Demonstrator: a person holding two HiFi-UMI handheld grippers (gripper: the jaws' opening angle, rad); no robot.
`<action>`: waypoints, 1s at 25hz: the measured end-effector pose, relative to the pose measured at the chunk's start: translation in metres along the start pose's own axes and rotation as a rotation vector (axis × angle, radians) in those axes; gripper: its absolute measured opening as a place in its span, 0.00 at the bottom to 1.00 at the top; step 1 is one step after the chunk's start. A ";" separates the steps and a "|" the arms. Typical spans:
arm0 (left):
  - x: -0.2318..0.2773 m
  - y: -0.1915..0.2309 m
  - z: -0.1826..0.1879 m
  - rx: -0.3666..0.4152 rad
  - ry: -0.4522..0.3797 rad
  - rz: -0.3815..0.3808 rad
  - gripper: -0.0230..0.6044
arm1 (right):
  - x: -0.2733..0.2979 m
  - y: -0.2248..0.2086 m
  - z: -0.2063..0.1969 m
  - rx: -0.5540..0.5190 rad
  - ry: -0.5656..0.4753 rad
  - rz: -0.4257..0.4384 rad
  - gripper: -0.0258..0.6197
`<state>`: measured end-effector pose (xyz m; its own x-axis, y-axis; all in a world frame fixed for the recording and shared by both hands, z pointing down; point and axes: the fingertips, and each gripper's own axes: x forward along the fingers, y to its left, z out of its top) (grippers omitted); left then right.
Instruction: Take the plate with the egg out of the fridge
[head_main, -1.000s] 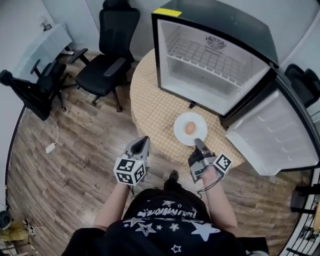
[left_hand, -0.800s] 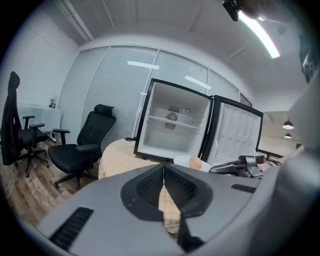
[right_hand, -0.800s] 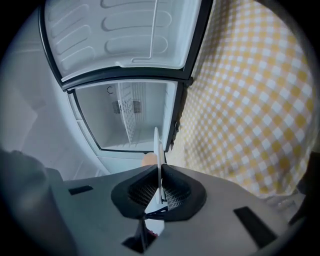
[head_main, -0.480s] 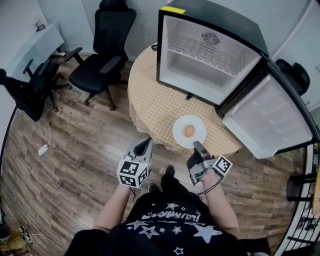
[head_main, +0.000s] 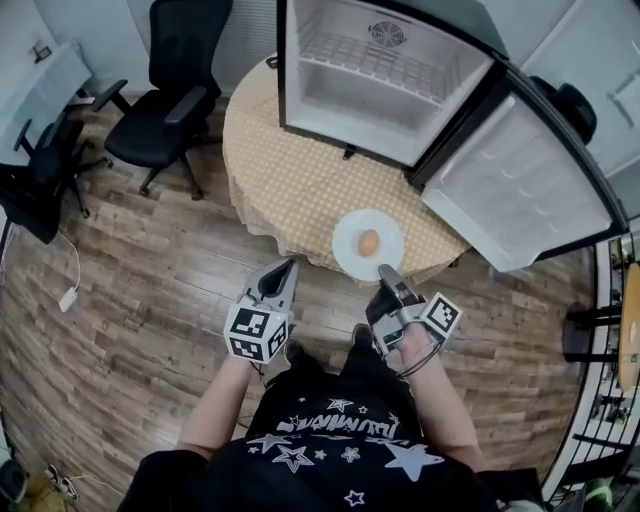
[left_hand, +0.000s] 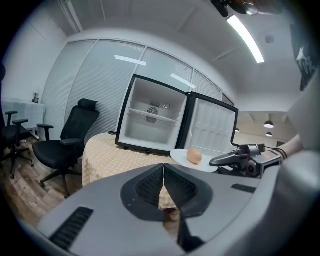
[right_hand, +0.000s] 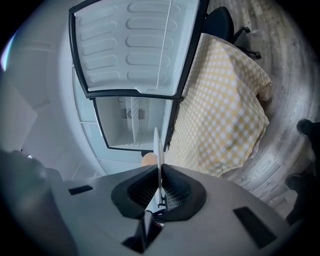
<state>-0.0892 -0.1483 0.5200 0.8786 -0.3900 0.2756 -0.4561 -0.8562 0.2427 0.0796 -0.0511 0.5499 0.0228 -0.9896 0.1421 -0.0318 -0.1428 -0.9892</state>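
Above the wood floor and the checked table (head_main: 290, 190), the head view shows the plate (head_main: 348, 248) with the egg (head_main: 368, 241) out of the open fridge (head_main: 385, 75), its near rim at the right gripper (head_main: 385, 272); the left gripper (head_main: 288, 268) is beside it. In the left gripper view the jaws are pressed together on nothing, with the plate off to their right. In the right gripper view the jaws pinch the plate's rim, and the plate runs edge-on straight ahead.

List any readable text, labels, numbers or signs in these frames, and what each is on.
No text here can be read.
Shirt: stylised white lettering among stars, too blurred to read.
Left gripper and right gripper, marker cubes: black-and-white square patterns, no letters or numbers.
Fridge, plate, egg: no label or print visible.
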 end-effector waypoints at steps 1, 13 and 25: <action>-0.002 -0.002 0.001 0.000 -0.002 0.005 0.05 | 0.002 -0.002 0.000 0.005 0.002 -0.001 0.10; -0.015 -0.026 0.020 -0.010 -0.071 0.177 0.05 | 0.015 0.021 0.006 0.000 0.181 0.074 0.10; -0.007 -0.101 0.012 0.002 -0.088 0.275 0.05 | -0.033 0.017 0.050 -0.022 0.274 0.103 0.10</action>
<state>-0.0479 -0.0631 0.4827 0.7306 -0.6356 0.2494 -0.6791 -0.7145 0.1683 0.1286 -0.0200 0.5270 -0.2526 -0.9664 0.0484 -0.0418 -0.0391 -0.9984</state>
